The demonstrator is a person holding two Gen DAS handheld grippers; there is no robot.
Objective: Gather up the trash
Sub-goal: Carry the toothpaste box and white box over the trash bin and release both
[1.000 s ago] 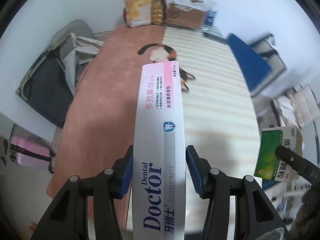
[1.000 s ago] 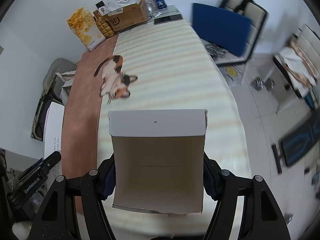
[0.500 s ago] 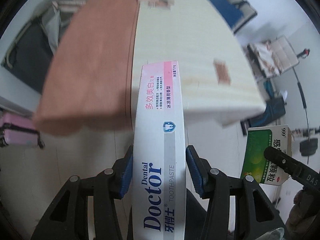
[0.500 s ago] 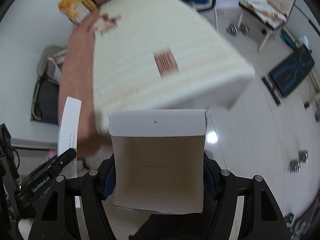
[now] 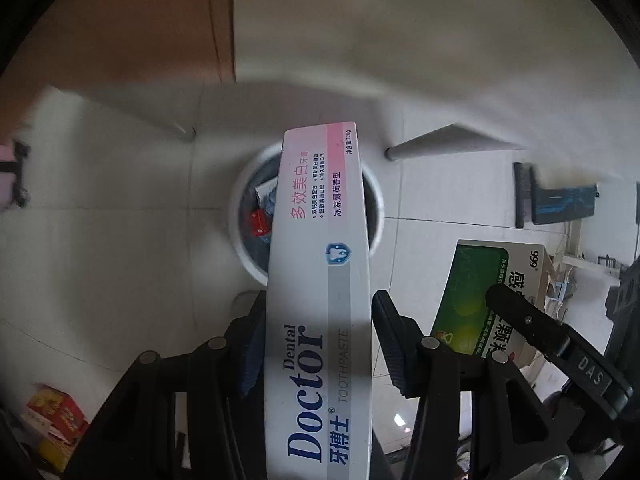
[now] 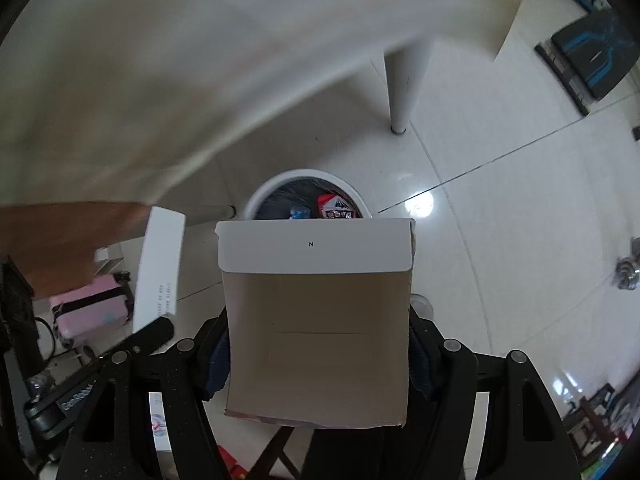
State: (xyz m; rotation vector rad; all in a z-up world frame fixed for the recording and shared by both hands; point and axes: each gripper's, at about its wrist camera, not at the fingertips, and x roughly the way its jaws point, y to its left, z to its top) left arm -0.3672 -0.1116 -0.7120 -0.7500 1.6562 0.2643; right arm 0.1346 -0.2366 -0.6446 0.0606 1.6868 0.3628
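My left gripper (image 5: 318, 344) is shut on a long white Doctor toothpaste box (image 5: 320, 272), held above a round white trash bin (image 5: 240, 240) on the floor; trash lies inside. My right gripper (image 6: 318, 356) is shut on a green and white medicine box, whose plain cardboard side (image 6: 316, 320) faces the camera. That green box (image 5: 480, 296) shows at the right of the left wrist view. The bin (image 6: 264, 192) lies just beyond it, with a red packet (image 6: 336, 206) inside. The toothpaste box (image 6: 160, 264) shows at the left of the right wrist view.
The table's underside and edge (image 5: 360, 40) hang over the bin, with a white table leg (image 6: 404, 84) to the right. A pink suitcase (image 6: 92, 312) stands at the left. A red and yellow box (image 5: 56, 416) lies on the tiled floor.
Both grippers have swung off the tabletop and tilted down over the floor. The trash bin has come into view below both held boxes.
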